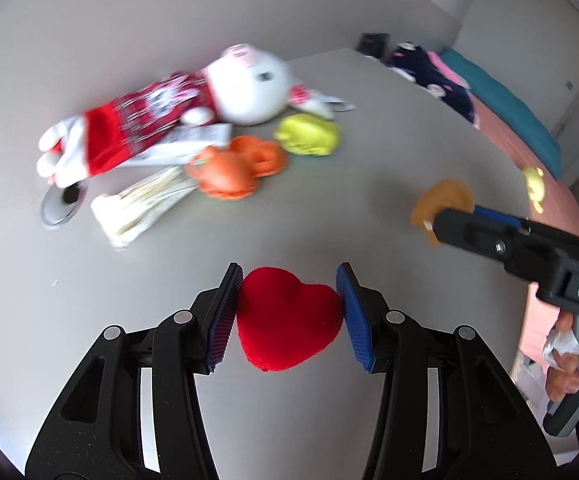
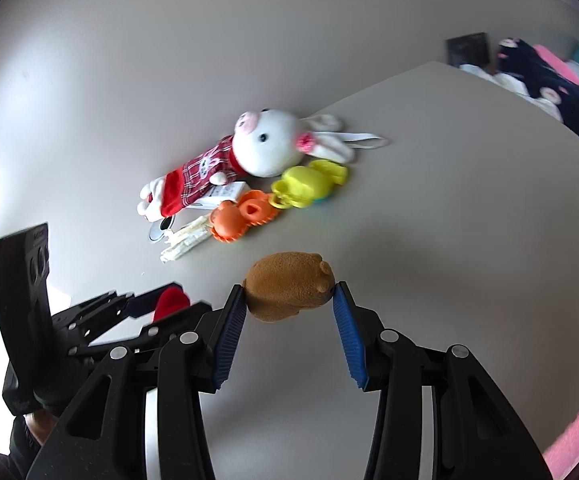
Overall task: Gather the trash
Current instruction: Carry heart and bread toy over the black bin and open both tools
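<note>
The left gripper (image 1: 289, 312) clamped a red heart (image 1: 287, 320), its tip pointing toward the camera. The right gripper (image 2: 289, 316) gripped a brown bear (image 2: 289, 286) lying crosswise, ears rightward.

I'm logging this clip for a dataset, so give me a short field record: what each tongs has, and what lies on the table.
left tongs: shut on red heart
right tongs: shut on brown plush bear
table: grey, bears a cluster of things
cluster: white bunny doll, yellow toy, orange toy, crumpled wrapper
</note>
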`<action>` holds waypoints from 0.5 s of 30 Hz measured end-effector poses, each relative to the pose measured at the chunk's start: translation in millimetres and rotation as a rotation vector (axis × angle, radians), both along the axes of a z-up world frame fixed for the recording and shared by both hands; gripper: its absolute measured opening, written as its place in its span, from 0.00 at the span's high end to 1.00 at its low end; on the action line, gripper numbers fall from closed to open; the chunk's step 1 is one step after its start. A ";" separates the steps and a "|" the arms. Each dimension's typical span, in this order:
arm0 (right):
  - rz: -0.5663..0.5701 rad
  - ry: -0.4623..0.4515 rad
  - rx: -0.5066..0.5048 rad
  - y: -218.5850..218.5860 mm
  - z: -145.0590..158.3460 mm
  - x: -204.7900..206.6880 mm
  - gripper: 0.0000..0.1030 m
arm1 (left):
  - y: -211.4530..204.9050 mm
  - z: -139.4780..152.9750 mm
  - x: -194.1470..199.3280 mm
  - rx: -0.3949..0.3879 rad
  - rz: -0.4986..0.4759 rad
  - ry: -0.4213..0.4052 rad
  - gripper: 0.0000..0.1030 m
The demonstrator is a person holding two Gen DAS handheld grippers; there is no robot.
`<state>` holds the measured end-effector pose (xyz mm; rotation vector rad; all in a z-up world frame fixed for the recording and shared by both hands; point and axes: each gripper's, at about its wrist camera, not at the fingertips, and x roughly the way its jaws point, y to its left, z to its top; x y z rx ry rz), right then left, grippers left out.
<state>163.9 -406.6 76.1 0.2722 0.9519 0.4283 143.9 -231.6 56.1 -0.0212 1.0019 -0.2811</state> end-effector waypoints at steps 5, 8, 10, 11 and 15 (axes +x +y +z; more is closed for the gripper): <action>-0.073 -0.019 -0.002 -40.8 8.2 -38.0 0.55 | -46.4 10.0 -11.6 -0.001 -0.093 -0.016 0.53; -0.132 -0.027 -0.002 -70.3 11.0 -66.8 0.55 | -77.6 13.7 -21.1 -0.010 -0.163 -0.015 0.53; -0.172 -0.028 0.002 -86.3 9.1 -82.7 0.55 | -100.0 14.5 -29.2 -0.007 -0.216 -0.014 0.53; -0.191 -0.028 0.004 -94.6 8.0 -88.0 0.55 | -115.1 15.1 -34.7 0.001 -0.251 -0.016 0.53; -0.296 -0.028 0.009 -138.6 8.7 -130.0 0.55 | -167.3 13.8 -52.6 -0.001 -0.371 -0.006 0.53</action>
